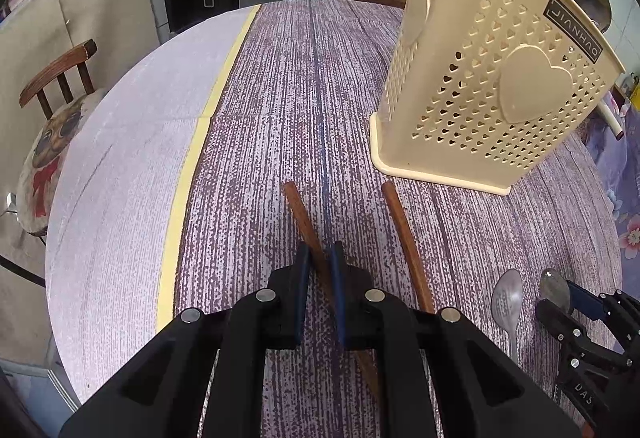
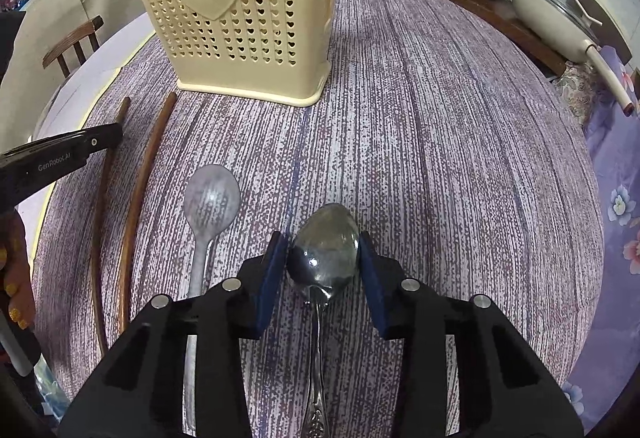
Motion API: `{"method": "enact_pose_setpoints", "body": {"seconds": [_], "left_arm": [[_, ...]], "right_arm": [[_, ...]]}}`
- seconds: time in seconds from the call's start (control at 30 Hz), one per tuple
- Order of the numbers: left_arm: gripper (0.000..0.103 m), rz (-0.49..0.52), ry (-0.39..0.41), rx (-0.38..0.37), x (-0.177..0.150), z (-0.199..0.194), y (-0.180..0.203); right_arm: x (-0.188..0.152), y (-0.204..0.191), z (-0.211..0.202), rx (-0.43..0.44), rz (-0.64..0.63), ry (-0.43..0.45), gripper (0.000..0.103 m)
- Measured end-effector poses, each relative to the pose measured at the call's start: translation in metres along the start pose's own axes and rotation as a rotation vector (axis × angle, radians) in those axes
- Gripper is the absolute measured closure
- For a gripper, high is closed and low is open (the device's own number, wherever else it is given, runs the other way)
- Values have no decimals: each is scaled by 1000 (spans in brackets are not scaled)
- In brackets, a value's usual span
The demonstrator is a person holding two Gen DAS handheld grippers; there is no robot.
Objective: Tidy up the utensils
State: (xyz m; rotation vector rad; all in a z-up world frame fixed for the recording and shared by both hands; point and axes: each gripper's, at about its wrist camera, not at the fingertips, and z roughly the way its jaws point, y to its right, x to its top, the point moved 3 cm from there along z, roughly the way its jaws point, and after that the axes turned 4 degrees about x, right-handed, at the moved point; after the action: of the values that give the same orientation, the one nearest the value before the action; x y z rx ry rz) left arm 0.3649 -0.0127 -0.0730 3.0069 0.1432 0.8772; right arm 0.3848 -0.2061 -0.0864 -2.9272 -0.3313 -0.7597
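A: Left gripper (image 1: 320,262)? 
B: Clamped on the left chopstick (image 1: 298,208). Pads pinch it partway along its length; the stick's long axis runs forward and a bit left from the gripper, far end pointing toward the cream utensil holder (image 1: 496,78). It lies low along the counter (image 1: 120,198); can't tell if it's lifted.

A: Second chopstick (image 1: 404,234)? 
B: Just right of the left gripper, flat on the counter, roughly parallel to the first, far end close to the holder's base.

A: Right gripper (image 2: 324,258)? 
B: Jaws spread wide, one on either side of the bowl of the dark metal spoon (image 2: 324,250). Pads look just beside the bowl; contact isn't clear. Spoon's long axis runs straight along the gripper, bowl forward toward the holder, handle back under the gripper body.

A: Other spoon? 
B: Pale grey spoon (image 2: 210,198) to the left of the right gripper, same direction, bowl forward, handle passing under the gripper's left side. Apart from the dark one.

A: Holder? 
B: Upright, ahead of both grippers; forward-right of the left one, forward-left of the right one.

A: View differences? 
B: Right wrist shows the dark spoon's patterned handle, and both chopsticks far left with the left gripper's housing over them. Left wrist shows the pinch on the chopstick, and a wooden chair (image 1: 60,66) off to the left past the counter edge.
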Motion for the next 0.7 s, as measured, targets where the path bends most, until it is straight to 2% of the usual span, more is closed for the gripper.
{"method": "enact_pose_setpoints", "body": {"seconds": [0.5, 0.7], "left_arm": [[91, 4, 4, -1, -1, 0, 1], [91, -2, 4, -3, -2, 1, 1]], "right_arm": [[-1, -2, -1, -7, -23, 6, 66], [-3, 5, -10, 24, 14, 55, 66]]}}
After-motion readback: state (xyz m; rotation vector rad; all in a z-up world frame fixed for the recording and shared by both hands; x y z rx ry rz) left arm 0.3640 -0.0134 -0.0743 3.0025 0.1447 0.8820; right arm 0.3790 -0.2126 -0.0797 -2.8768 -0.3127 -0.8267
